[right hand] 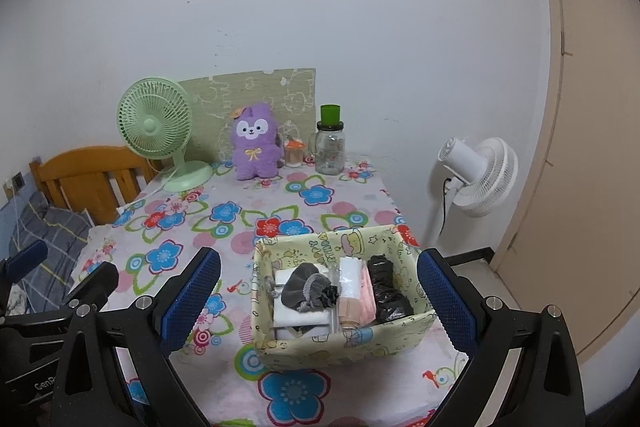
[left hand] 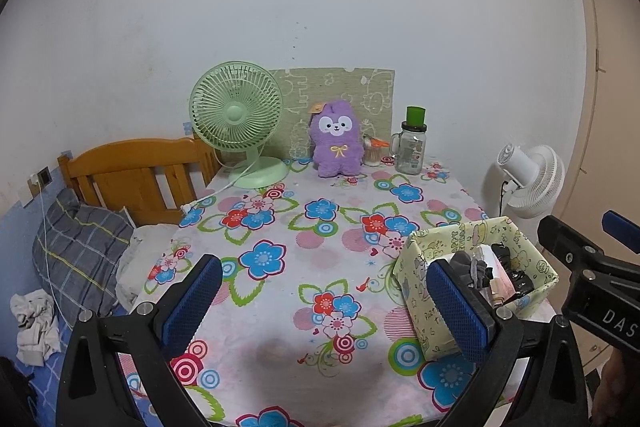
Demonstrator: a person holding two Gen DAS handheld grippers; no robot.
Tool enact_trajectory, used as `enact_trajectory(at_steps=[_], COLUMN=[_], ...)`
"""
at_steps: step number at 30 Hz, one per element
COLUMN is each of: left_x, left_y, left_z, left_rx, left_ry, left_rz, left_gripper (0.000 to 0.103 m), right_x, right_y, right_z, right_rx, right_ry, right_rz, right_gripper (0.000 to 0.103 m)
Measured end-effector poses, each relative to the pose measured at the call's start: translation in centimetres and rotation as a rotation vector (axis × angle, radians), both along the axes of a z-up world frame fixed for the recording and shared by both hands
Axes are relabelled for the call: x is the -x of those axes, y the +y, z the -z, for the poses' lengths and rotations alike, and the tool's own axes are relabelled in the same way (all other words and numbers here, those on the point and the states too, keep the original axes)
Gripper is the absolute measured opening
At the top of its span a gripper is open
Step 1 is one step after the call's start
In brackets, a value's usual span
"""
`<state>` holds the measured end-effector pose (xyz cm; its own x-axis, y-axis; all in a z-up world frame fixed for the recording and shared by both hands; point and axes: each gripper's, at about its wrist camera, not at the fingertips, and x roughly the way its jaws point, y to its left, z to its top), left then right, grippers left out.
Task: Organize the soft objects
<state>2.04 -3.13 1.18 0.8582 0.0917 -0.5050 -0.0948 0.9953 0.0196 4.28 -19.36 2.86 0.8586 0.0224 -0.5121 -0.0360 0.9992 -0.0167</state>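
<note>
Both jaws stand wide apart and empty — the left hand-held gripper over the near worktop, the right hand-held gripper straddling the patterned box at the near right. In the box lie a grey pouch and a black bag. The purple plush sits upright at the far edge, between the green fan and the glass jar.

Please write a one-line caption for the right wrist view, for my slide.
Open right hand-held gripper facing a patterned box of soft items on a floral table, purple plush at the back.
</note>
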Motion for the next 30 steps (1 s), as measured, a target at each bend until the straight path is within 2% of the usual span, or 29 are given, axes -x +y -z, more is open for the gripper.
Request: enact_trajectory(at_steps=[30], left_x=[-0.1], left_y=[-1.0], left_z=[-0.2], left_rx=[-0.008], left_ry=[-0.003], left_rz=[0.012], left_gripper=[0.103], right_x=[0.0], right_y=[-0.5], right_z=[0.3], right_rx=[-0.020], right_ry=[-0.006], right_rz=[0.010], right_gripper=[0.100])
